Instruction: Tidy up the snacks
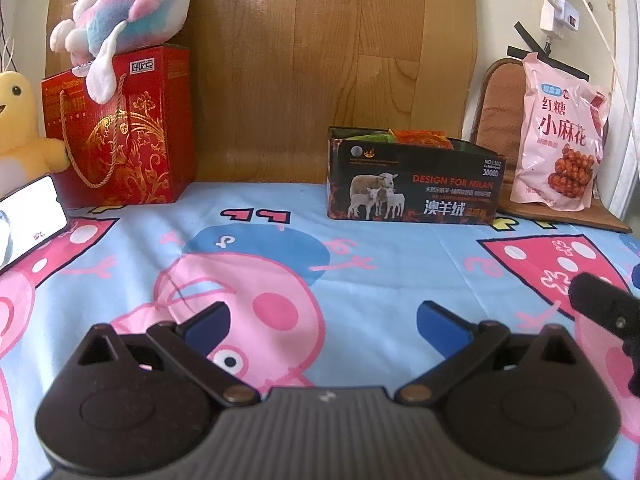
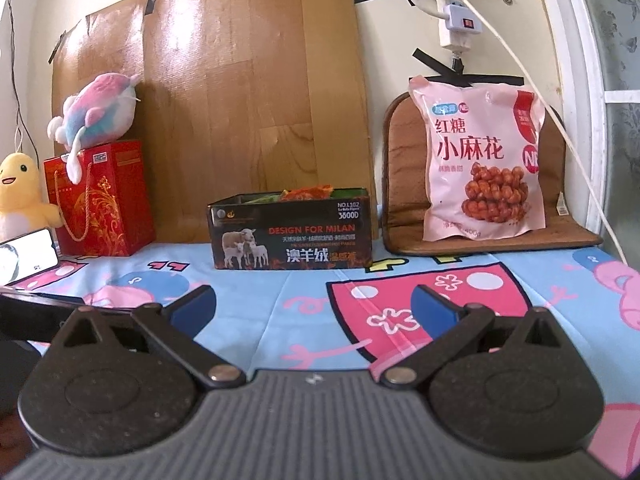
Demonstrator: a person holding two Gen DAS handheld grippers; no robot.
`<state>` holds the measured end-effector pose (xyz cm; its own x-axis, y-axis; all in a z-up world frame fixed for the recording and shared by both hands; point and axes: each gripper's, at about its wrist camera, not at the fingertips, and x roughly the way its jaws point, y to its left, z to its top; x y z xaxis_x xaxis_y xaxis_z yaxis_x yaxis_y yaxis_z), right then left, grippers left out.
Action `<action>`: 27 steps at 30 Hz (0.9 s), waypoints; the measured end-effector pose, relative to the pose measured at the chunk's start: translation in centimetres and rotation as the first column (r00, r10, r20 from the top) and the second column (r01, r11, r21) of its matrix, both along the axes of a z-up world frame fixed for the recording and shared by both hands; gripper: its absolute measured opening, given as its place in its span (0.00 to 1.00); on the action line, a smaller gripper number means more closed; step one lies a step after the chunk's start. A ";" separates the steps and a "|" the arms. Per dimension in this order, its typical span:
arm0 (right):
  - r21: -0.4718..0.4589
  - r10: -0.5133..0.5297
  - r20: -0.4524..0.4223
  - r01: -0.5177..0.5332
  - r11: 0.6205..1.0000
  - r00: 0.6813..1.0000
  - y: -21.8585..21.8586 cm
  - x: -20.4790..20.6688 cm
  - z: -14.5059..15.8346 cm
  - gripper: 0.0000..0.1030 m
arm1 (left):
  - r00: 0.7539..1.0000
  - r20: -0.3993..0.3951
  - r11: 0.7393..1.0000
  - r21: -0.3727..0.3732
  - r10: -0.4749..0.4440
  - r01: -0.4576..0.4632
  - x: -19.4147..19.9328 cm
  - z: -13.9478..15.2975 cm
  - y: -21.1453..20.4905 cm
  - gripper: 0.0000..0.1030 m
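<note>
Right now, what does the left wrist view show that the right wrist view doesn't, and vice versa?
Left wrist only: the open left hand-held gripper and a black part of the other tool at the right edge.

Right wrist only: the open right hand-held gripper and the frosted window pane.

Both: the black open box printed with sheep, the pink snack bag leaning on the brown cushion, the red gift bag with a pastel plush toy on it, and the yellow plush.

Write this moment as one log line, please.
left gripper: open, empty | right gripper: open, empty | black box: holds snacks | pink snack bag: upright, outside box
</note>
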<state>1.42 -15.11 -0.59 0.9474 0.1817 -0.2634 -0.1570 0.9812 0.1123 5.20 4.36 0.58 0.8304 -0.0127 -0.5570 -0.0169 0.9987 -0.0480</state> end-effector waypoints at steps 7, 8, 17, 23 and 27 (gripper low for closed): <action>0.021 0.012 -0.008 -0.012 1.000 1.000 -0.2 0.1 0.0 1.00 | 1.000 0.004 1.000 0.002 -0.005 0.005 -0.1 0.0 -0.1 1.00; 0.027 0.012 -0.007 -0.012 1.000 1.000 -0.3 0.1 0.0 1.00 | 1.000 0.006 1.000 0.003 -0.006 0.006 -0.1 0.0 -0.2 1.00; 0.036 0.029 -0.004 -0.029 0.999 1.000 -0.4 0.1 0.0 1.00 | 1.000 0.010 1.000 0.003 -0.010 0.010 -0.2 0.0 -0.2 1.00; 0.045 0.029 -0.010 -0.029 0.999 1.000 -0.5 0.2 -0.1 1.00 | 1.000 0.017 1.000 0.005 -0.018 0.018 -0.3 0.1 -0.3 1.00; 0.049 0.030 -0.012 -0.030 0.998 0.999 -0.5 0.2 -0.1 1.00 | 1.000 0.014 1.000 0.008 -0.014 0.014 -0.3 0.1 -0.4 1.00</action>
